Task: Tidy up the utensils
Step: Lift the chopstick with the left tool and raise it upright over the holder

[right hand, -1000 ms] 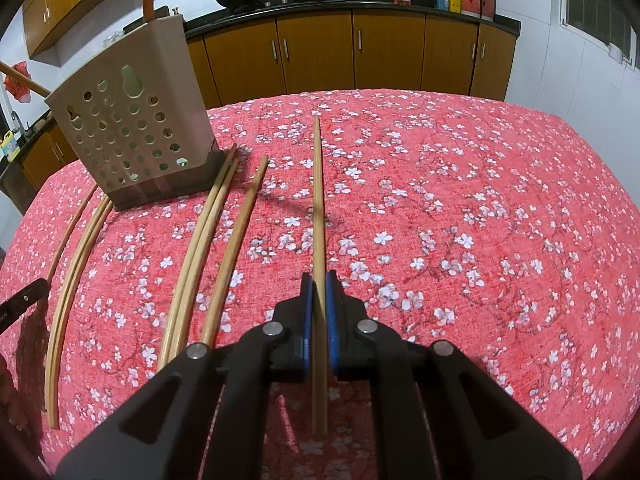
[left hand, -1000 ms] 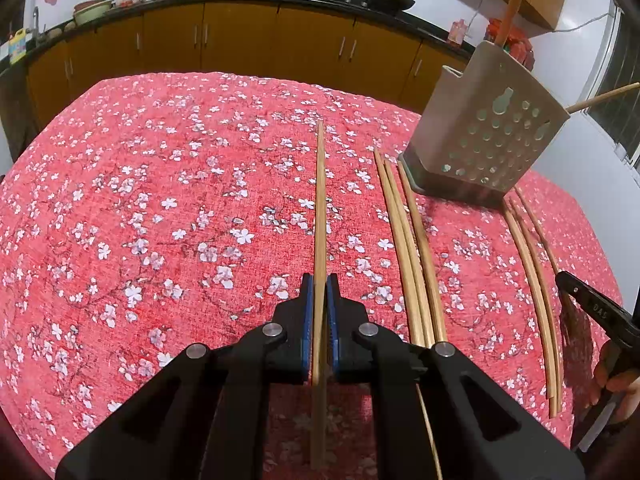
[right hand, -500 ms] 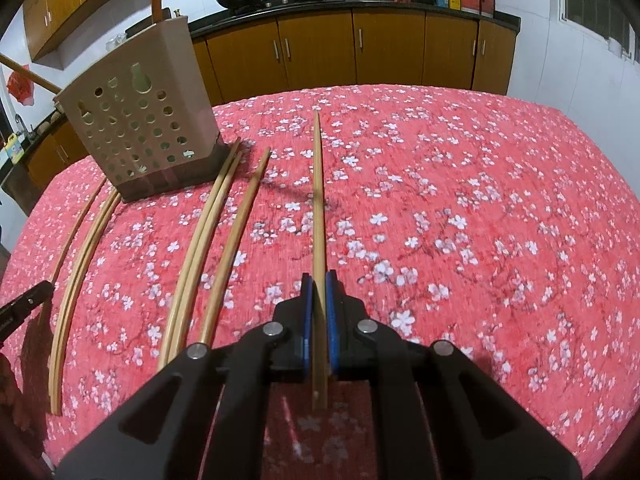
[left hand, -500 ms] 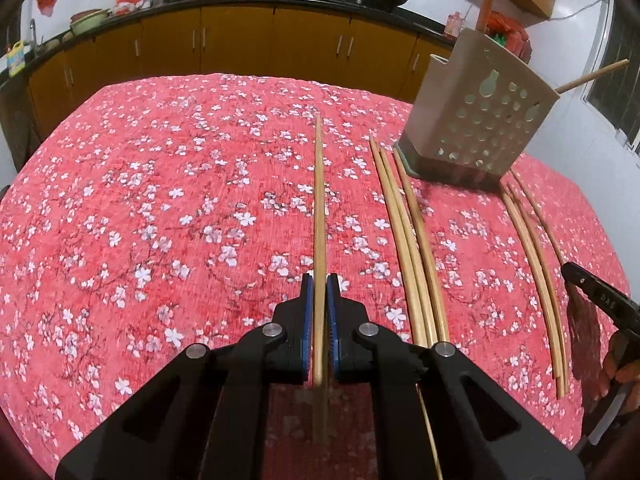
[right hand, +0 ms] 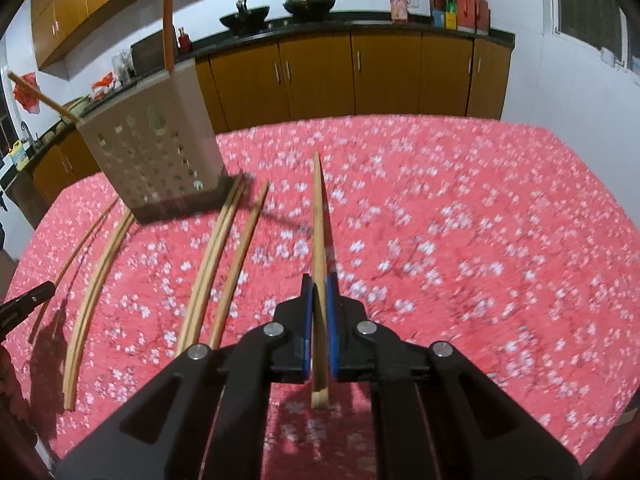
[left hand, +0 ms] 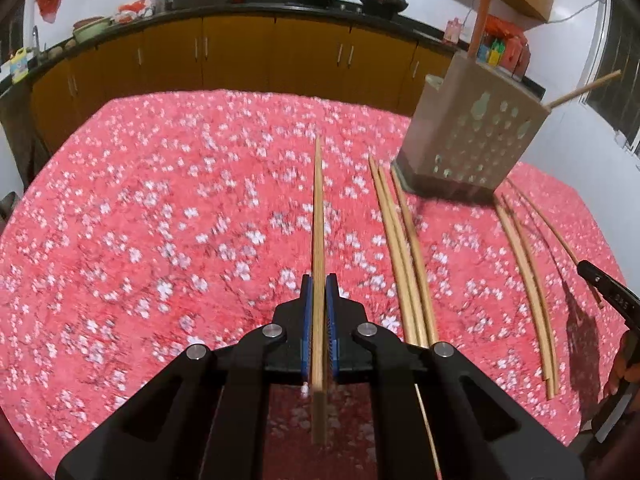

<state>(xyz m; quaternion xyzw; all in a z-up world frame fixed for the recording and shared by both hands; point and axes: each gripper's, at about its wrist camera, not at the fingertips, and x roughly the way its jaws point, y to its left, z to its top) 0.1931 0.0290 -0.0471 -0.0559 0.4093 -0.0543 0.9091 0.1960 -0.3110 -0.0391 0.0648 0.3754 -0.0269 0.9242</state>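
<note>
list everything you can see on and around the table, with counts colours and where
held wooden chopsticks: two, tan, one in each gripper
loose wooden chopsticks: six, tan, lying on the cloth in two groups of three near the holder
perforated plastic utensil holder: one, beige, standing on the cloth, sticks poking out of it
floral tablecloth: one, red with white blossoms, covering the table
cabinets: wooden, brown, along the wall
woks: two, black, on the counter
left gripper: black, blue pads, shut on a chopstick
right gripper: same, shut on a chopstick
</note>
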